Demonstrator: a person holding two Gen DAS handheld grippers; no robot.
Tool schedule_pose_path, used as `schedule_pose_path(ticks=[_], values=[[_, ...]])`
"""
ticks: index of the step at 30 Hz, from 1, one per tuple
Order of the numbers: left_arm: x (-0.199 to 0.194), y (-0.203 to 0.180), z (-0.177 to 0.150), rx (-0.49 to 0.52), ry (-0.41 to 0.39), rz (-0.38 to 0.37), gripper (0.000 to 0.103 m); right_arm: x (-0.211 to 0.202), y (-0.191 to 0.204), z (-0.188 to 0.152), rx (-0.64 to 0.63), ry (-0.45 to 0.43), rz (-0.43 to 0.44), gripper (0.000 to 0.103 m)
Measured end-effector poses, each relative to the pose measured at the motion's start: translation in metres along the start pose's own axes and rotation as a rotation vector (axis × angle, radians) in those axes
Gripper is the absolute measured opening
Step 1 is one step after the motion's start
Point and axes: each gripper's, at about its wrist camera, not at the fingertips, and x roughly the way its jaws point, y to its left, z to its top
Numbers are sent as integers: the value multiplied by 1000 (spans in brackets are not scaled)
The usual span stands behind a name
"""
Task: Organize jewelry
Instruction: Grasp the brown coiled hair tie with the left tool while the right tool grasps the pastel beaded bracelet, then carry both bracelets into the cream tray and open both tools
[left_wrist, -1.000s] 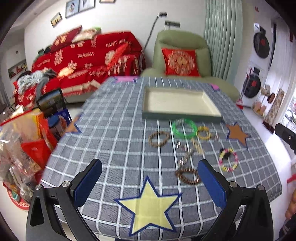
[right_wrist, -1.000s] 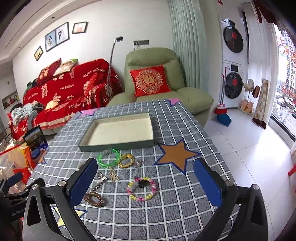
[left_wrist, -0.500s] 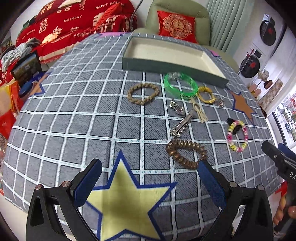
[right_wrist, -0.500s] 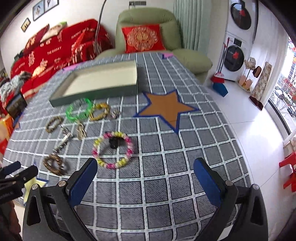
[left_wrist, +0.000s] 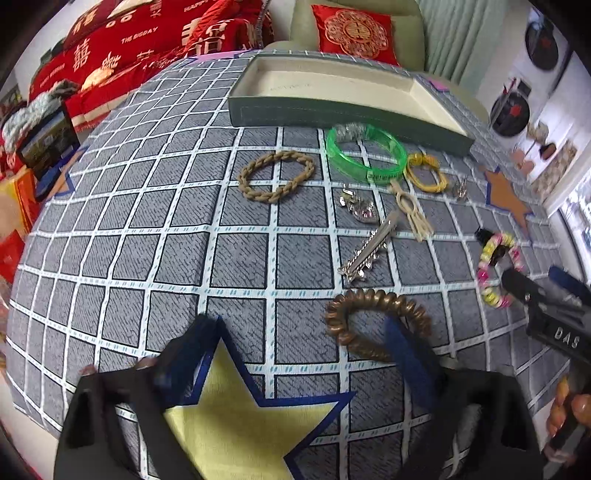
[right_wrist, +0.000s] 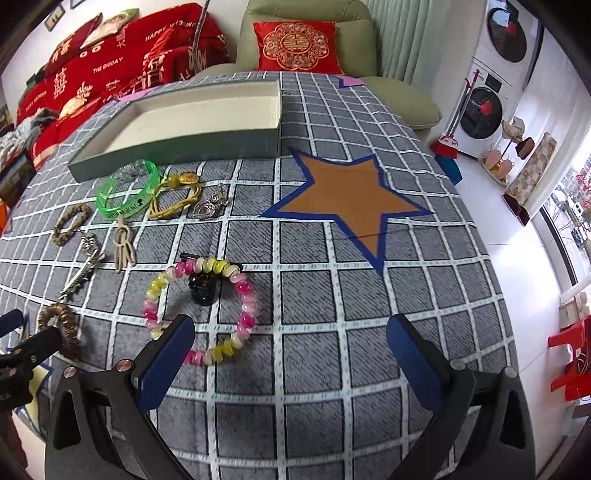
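Several jewelry pieces lie on the checked tablecloth in front of an empty green tray. My left gripper is open, low over the cloth; its right finger overlaps the brown coil bracelet. Beyond lie a silver hair clip, a braided tan bracelet, a green bangle and a yellow cord bracelet. My right gripper is open, its left finger at the near edge of the pink-and-yellow bead bracelet, which rings a black clip. The tray also shows in the right wrist view.
A silver pendant, a beige tassel and another silver charm lie among the bracelets. An orange star patch lies right of them. A green armchair and a red sofa stand beyond the table.
Both grippers have dropped lower and moved forward over the table. The left now reaches the brown coil bracelet; the right reaches the bead bracelet. Both stay open.
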Motion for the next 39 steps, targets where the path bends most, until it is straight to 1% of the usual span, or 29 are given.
schedule_pose_path(ticks=[1,2,3,4,5,6,7,9,10,11,12,13,14,15,16,17,18,23,28,35,39], values=[[0,-2,-1,9,-5,0,92,3,2,1,-4,5,-1,102],[-2,-3,-1,17,-12,-3,89,5,3,1,-6,10,1,100],[-3,-5,-2,26,-19,-3,82,6,4,1,-5,13,5,92],[-4,-6,-2,37,-24,-4,76,7,5,0,-2,21,17,88],[-5,-8,-3,47,-30,-6,73,7,5,-1,6,16,34,84],[-6,-10,-3,53,-35,-12,65,7,6,-1,13,17,48,80],[-7,-10,-3,57,-39,-18,61,7,7,-1,14,13,57,78],[-8,-14,-3,71,-45,-24,47,5,11,-1,-6,4,71,65],[-9,-14,-3,74,-47,-25,45,3,13,-2,-16,2,78,61],[-9,-14,-4,75,-48,-27,43,2,15,-2,-22,0,86,52],[-10,-14,-3,75,-50,-32,35,2,17,-2,-24,0,89,42],[-10,-14,-4,72,-52,-40,26,1,17,-1,-22,-1,95,36],[-10,-12,-3,64,-53,-59,24,1,16,-1,-15,0,103,23],[-10,-10,-4,56,-51,-76,23,1,15,-1,-8,0,108,14],[-11,-7,-4,41,-51,-109,23,1,14,-1,1,2,120,14],[-11,-4,-4,27,-49,-136,23,0,12,-1,13,2,134,11],[-10,-2,-4,14,-48,-154,23,0,9,-1,25,2,146,10],[-16,7,-7,-4,-57,-197,22,-14,-1,0,60,-24,192,10],[-32,12,-2,5,-95,-213,22,-33,-7,10,82,-54,235,10],[-58,22,23,4,-159,-264,22,-57,-7,35,86,-101,294,10],[-74,30,50,-7,-200,-292,22,-64,-7,59,81,-113,321,10]])
